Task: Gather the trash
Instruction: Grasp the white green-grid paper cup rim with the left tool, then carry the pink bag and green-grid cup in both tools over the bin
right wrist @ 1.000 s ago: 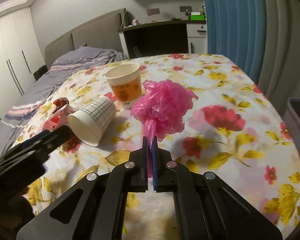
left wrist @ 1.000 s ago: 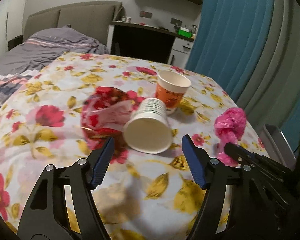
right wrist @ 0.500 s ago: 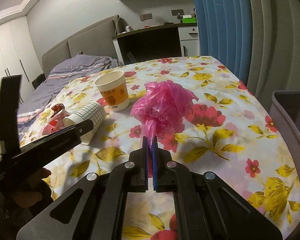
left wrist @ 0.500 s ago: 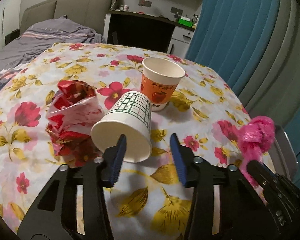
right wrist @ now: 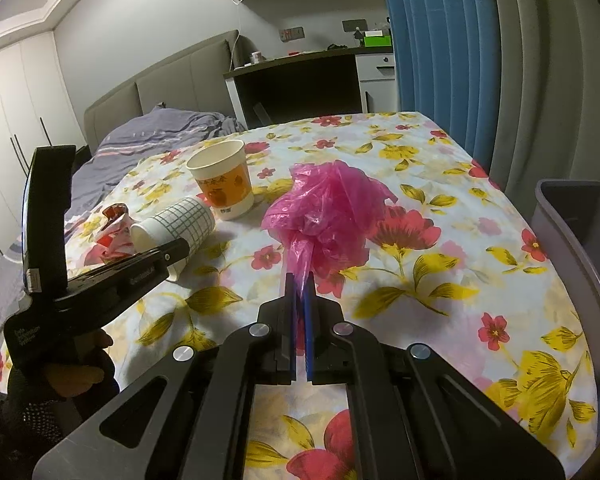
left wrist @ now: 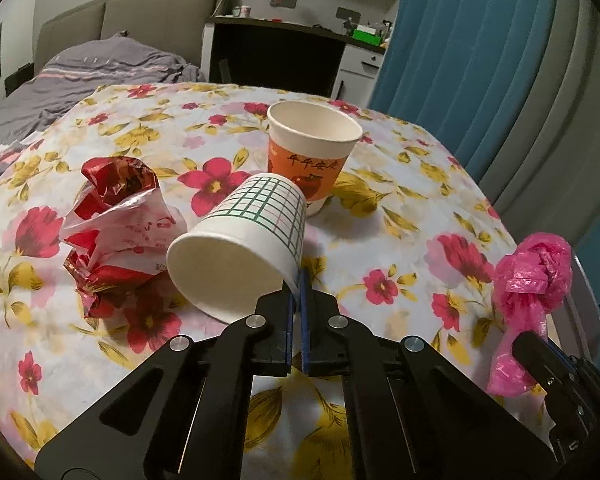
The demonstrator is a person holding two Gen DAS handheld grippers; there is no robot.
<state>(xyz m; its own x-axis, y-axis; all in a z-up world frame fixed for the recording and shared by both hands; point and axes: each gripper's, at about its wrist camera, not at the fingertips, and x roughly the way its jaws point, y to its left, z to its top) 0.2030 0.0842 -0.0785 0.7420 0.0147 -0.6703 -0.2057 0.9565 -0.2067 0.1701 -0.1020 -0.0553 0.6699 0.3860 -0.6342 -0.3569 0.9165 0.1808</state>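
A white paper cup with a green grid [left wrist: 244, 240] lies on its side on the floral tablecloth [left wrist: 400, 184]. My left gripper [left wrist: 299, 280] is shut on the cup's rim at its right edge. The cup also shows in the right wrist view [right wrist: 172, 226]. An orange paper cup [left wrist: 310, 152] stands upright just behind it. A crumpled red and white wrapper [left wrist: 112, 224] lies left of the grid cup. My right gripper [right wrist: 299, 284] is shut on the tail of a pink plastic bag [right wrist: 328, 216], held above the table; the bag also shows in the left wrist view [left wrist: 532, 280].
A grey bin [right wrist: 580, 248] stands beside the table's right edge. A bed with grey bedding [left wrist: 84, 76] lies beyond the table on the left, a dark desk [left wrist: 276, 56] behind it. Blue and grey curtains [right wrist: 480, 60] hang on the right.
My left gripper went from wide open around the grid cup to shut on its rim. My right gripper has lifted the pink bag and carried it rightward toward the bin.
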